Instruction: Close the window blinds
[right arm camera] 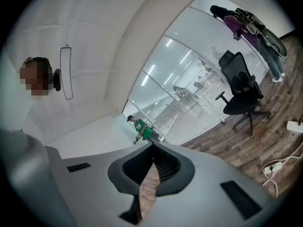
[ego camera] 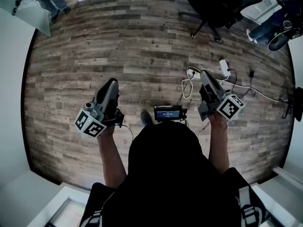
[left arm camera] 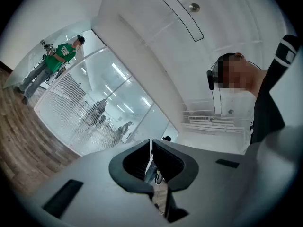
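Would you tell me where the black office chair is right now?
In the head view, the black office chair stands at the upper right, beyond the white cabled box.

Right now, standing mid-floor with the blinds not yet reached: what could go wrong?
1. Trip hazard: a corded power strip lies on the floor just ahead of the right gripper.
2. The office chair stands beyond it and may block the way to the blinds.
3. The fingers of the left gripper and the right gripper are shut and empty; they likely need to open before taking any blind control.
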A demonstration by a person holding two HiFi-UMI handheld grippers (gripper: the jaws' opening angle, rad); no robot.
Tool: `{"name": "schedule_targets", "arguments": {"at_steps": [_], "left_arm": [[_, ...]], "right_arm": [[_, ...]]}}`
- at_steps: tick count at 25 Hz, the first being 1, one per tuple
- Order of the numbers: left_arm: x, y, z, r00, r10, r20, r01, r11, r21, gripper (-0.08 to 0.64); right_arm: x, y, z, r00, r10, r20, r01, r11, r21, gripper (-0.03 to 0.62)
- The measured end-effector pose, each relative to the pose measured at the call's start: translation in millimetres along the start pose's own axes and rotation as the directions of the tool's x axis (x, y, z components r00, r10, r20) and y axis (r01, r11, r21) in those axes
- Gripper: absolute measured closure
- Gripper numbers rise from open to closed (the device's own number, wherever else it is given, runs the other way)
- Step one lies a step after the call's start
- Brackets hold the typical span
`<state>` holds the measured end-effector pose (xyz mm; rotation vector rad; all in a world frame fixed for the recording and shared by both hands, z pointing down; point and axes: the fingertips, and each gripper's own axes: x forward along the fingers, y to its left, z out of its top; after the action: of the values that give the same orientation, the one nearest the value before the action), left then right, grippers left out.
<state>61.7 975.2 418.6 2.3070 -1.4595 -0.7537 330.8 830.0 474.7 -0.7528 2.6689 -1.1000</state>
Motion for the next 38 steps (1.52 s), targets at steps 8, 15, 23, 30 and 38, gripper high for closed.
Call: {"name": "schedule_targets", "arguments": {"at_steps": [8,15,23,30,38], "left_arm": [[-2,3,2,1.0,-0.003,0.007,0.003,1.0,-0.002,0.549],[-10,14,8,1.0,0.002,0.015,-0.002,1.0,-0.007,0.549],[-30,46,18,0.999,0.022,0.03,-0.021,1.0,-0.023,0.549],[-51,81,28,0.996,0.069,0.064,-0.068,0.997,-0.021,0.549],[-69,130,39,0.981,0.166,0.096,-0.164,0.986,-0.026,0.533]], "right_arm": [[2,4,-2,1.0,-0.006,-0.012,0.006,1.0,-0.016,0.581],[15,11,-7,0.999,-0.012,-0.033,0.011,0.999,-0.039,0.581],[48,11,-25,0.997,-0.053,-0.056,0.048,0.996,-0.077,0.58],[85,9,-43,0.994,-0.06,-0.088,0.049,0.991,-0.123,0.58],[149,8,-61,0.987,-0.023,-0.16,0.0,0.99,-0.141,0.578]]}}
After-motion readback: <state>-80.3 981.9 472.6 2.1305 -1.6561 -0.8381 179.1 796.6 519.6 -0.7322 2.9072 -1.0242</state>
